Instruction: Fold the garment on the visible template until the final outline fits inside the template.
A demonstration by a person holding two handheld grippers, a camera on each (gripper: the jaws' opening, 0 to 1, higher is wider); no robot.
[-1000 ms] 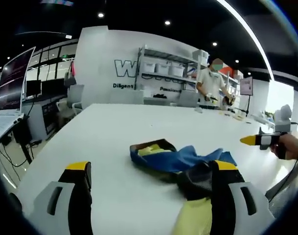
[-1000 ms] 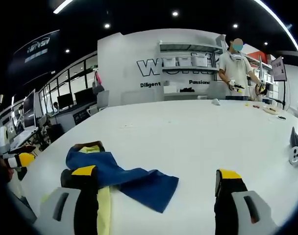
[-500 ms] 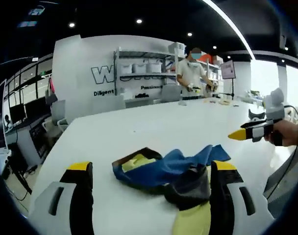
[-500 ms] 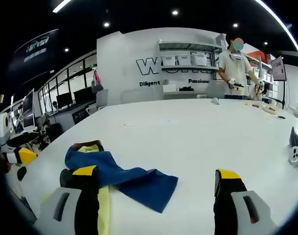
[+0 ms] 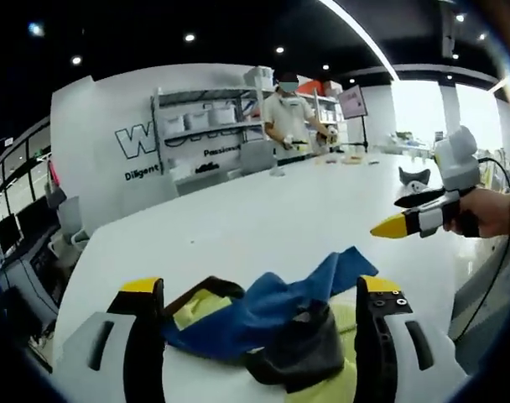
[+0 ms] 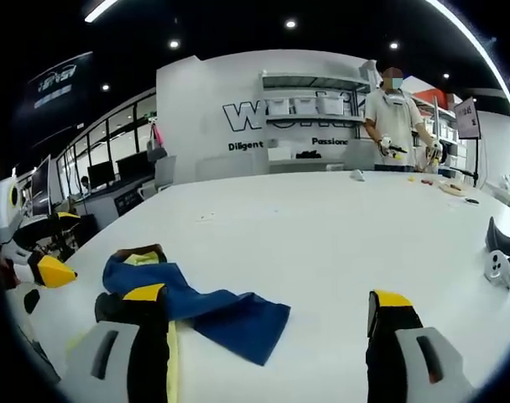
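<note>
A crumpled garment (image 5: pixel 263 315) in blue, yellow and black lies on the white table (image 5: pixel 238 227), between my left gripper's (image 5: pixel 259 285) wide-apart jaws; its black part bunches against the right jaw. A pale yellow patch (image 5: pixel 335 386) shows beneath it; I cannot tell whether it is the template. My right gripper (image 5: pixel 410 220), held in a hand, hovers above the table right of the garment. In the right gripper view the blue cloth (image 6: pixel 217 311) spreads rightward from the left jaw of my open right gripper (image 6: pixel 268 295). The left gripper's yellow tip (image 6: pixel 52 270) pokes in at the left.
A person (image 6: pixel 393 113) stands at the table's far end, in front of shelves with white bins (image 6: pixel 309 105). Small black and white objects (image 6: pixel 498 256) sit on the table at the right. The table's left edge (image 6: pixel 87 239) drops toward desks and chairs.
The left gripper's camera has swung and closed in, so the garment now sits nearer between its jaws. The right gripper shifted slightly; the garment's shape looks the same.
</note>
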